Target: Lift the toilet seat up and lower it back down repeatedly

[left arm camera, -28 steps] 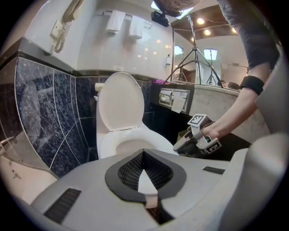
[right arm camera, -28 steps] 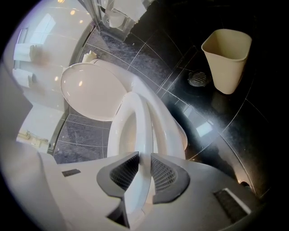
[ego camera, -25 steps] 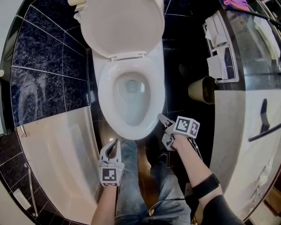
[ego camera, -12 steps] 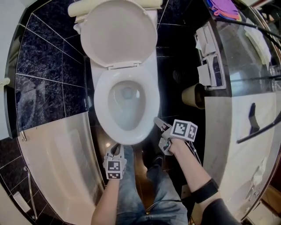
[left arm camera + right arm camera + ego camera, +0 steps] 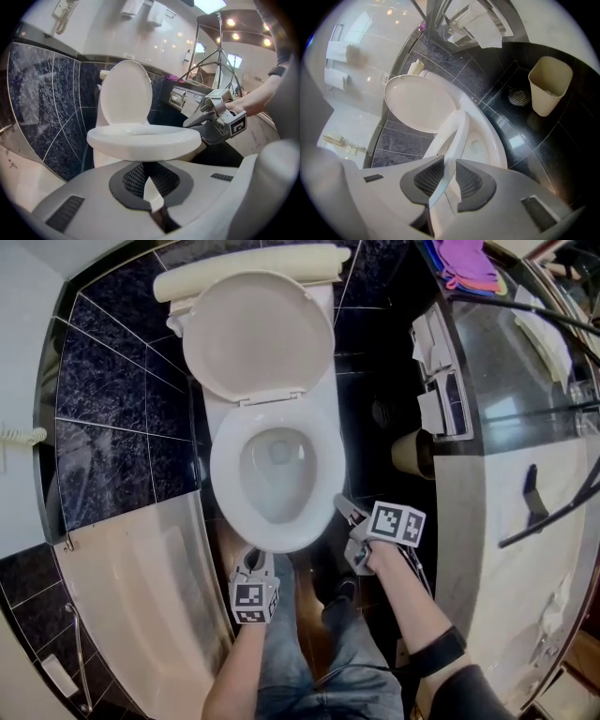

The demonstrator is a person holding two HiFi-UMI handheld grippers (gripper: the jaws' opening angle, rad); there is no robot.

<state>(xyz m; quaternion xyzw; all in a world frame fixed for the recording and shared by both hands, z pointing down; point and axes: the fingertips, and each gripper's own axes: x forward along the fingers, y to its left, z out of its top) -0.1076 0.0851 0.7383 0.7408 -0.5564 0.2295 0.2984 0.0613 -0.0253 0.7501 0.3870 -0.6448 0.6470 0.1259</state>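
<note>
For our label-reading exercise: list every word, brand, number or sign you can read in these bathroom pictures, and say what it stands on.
None: no readable text in any view.
Left marker cube and right marker cube: black-and-white square patterns only, no letters or digits.
Wall holders: no print can be made out.

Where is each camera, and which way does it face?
Head view: on the person's head, steeply down at the toilet seat; forearms, left gripper, right gripper show.
Left gripper view: low, facing the seat's front; its shut jaws.
Right gripper view: beside the seat; its jaws, just opened wider, grip the edge.
Shared: both others show the right gripper.
</note>
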